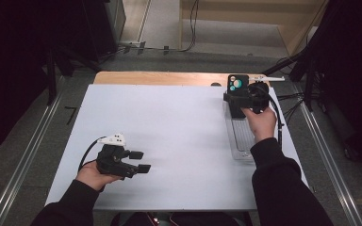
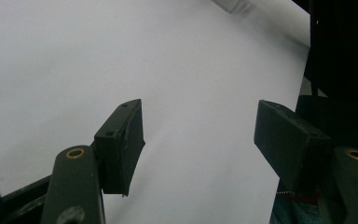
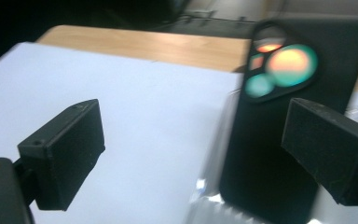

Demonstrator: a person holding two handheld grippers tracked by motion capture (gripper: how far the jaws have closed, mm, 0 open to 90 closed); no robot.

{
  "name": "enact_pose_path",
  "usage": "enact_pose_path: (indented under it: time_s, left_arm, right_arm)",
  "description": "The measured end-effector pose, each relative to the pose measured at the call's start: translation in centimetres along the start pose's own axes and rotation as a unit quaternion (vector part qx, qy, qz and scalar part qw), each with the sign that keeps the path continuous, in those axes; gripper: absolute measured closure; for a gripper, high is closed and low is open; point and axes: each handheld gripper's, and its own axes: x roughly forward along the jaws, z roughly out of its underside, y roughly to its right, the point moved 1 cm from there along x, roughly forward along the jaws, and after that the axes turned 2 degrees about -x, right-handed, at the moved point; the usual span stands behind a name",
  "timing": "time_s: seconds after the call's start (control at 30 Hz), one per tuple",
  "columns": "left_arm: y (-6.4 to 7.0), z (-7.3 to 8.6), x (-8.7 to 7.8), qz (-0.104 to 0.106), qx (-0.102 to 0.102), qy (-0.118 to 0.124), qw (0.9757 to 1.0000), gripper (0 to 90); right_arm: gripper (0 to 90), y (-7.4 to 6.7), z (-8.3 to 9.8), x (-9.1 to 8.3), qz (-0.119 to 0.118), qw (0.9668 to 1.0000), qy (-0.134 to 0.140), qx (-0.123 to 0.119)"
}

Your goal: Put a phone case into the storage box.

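A black phone case (image 1: 237,85) with a camera cut-out showing coloured circles stands at the far end of a clear plastic tray (image 1: 240,141) at the table's right side. My right gripper (image 1: 238,106) is at the case with its jaws wide apart. In the right gripper view the case (image 3: 270,140) is blurred and rises from the tray (image 3: 209,186); the right jaw stands in front of it, the left jaw far off, so my right gripper (image 3: 193,126) is open. My left gripper (image 1: 141,161) rests near the front left, open and empty (image 2: 198,126), over the white sheet (image 2: 74,56).
The white sheet (image 1: 169,122) covers a wooden table whose bare edge (image 1: 160,77) shows at the back. Metal rails (image 1: 23,160) run along the floor on both sides. Dark stands and cables (image 1: 292,101) crowd the far right.
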Motion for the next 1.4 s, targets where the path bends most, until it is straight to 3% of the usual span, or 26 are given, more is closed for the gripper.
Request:
enact_pose_path:
  time_s: [0.1, 0.17, 0.33, 0.47, 0.73, 1.07, 1.4]
  left_arm:
    - [-0.1, -0.1, 0.1, -0.001, 0.002, -0.002, 1.0, 33.5]
    - [-0.1, -0.1, 0.2, -0.001, 0.002, -0.002, 1.0, 33.5]
    - [-0.2, -0.1, 0.2, -0.008, -0.004, -0.004, 1.0, 33.5]
    - [-0.3, -0.1, 0.2, -0.013, -0.007, -0.001, 0.9999, 33.5]
    - [-0.3, 0.1, 0.0, -0.02, -0.01, 0.001, 0.9998, 33.5]
    - [0.2, 0.6, -0.6, -0.027, -0.009, 0.006, 0.9996, 33.4]
    - [0.3, 1.1, -1.1, -0.036, -0.016, 0.015, 0.9991, 33.4]
  right_arm:
    - [6.2, -1.2, 0.7, -0.8, -0.025, 0.9996, -0.002, -0.01]
    - [12.3, -2.1, 1.3, -1.5, -0.04, 0.999, -0.006, -0.019]
    - [12.6, -3.5, 2.7, -2.6, -0.077, 0.9963, -0.016, -0.035]
    - [17.2, -4.3, 4.0, -3.2, -0.119, 0.9912, -0.031, -0.048]
    - [23.2, -5.9, 6.5, -4.4, -0.162, 0.9819, -0.051, -0.085]
    - [26.4, -6.9, 9.4, -6.1, -0.187, 0.9714, -0.082, -0.121]
    - [26.5, -6.8, 11.8, -7.3, -0.195, 0.9663, -0.091, -0.141]
